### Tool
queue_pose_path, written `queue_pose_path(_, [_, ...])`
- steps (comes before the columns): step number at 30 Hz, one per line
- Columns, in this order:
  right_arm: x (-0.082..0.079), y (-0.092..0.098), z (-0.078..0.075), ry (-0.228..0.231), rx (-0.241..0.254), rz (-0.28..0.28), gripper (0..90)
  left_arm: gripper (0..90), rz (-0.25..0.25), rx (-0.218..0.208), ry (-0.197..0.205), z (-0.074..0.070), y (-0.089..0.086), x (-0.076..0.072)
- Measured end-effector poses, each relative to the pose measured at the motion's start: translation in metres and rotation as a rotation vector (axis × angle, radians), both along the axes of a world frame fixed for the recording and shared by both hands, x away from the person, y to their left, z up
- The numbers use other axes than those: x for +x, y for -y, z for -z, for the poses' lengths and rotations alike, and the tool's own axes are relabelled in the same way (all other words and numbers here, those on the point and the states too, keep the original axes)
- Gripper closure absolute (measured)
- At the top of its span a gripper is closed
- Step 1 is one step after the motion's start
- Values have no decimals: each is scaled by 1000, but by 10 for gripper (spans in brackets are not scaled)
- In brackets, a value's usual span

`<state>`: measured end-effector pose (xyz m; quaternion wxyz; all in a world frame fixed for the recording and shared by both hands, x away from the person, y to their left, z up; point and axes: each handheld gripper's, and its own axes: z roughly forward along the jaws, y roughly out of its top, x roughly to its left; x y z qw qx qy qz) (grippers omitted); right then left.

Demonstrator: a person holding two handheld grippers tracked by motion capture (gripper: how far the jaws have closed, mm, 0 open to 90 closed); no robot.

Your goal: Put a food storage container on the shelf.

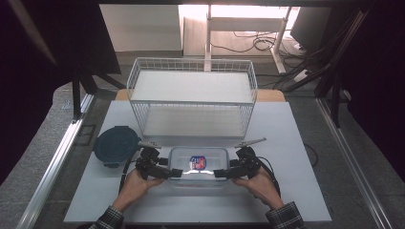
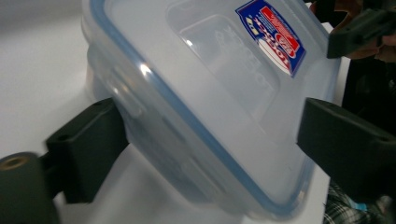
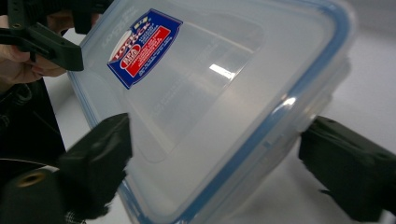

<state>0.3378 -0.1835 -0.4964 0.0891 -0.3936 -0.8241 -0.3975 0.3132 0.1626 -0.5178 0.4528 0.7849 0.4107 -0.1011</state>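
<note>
A clear plastic food container [image 1: 198,166] sits on the white worktop [image 1: 296,143], near my edge, in front of a white wire basket [image 1: 192,95]. It is rectangular with rounded corners, a see-through lid edged by a blue seal, and a red-and-blue label on top. It looks empty.

My left tool [image 1: 168,172] has its jaws spread wide around the container's left end; in the left gripper view one jaw sits against the side wall and the other beside the lid edge, but I cannot tell whether they press yet. My right tool [image 1: 223,172] straddles the right end the same way, jaws wide.

I judge the box light and stiff, with smooth walls that could slip. The short ends, under the lid rim or clasps, look the safest hold.

A dark round lidded container [image 1: 116,145] rests to the left.
</note>
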Motion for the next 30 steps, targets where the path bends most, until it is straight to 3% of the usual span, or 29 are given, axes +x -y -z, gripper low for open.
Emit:
queue_pose_path(3, [-3,6,-4,-5,16,23,222,200,-27,-32,-20,-2,-6,-3])
queue_pose_path(4, [-5,12,-6,-6,49,41,316,289,-41,-57,-21,-5,-12,-6])
queue_pose_path(5, [-6,16,-7,-11,69,50,351,321,-41,-57,-21,-5,-12,-6])
queue_pose_path(7, [-8,19,-8,-15,88,56,397,390,-50,-78,-16,-6,-16,-11])
queue_pose_path(8, [-12,24,-10,-21,115,73,467,431,-56,-91,-8,-7,-18,-15])
queue_pose_path(10, [-18,26,-12,-20,122,73,496,473,-58,-119,7,-8,-22,-24])
queue_pose_path(17, [-30,26,-14,-7,109,81,490,490,-74,-99,37,-12,-20,-35])
queue_pose_path(18, [-31,25,-11,-32,108,78,478,491,-82,-104,33,-11,-20,-36])
queue_pose_path(22, [-31,28,-9,-55,143,88,508,499,-84,-110,32,-10,-21,-39])
queue_pose_path(26, [-32,30,-9,-57,150,76,522,496,-86,-126,25,-8,-22,-41])
queue_pose_path(30, [-33,31,-9,-59,146,71,523,438,-67,-106,-7,-2,-18,-41])
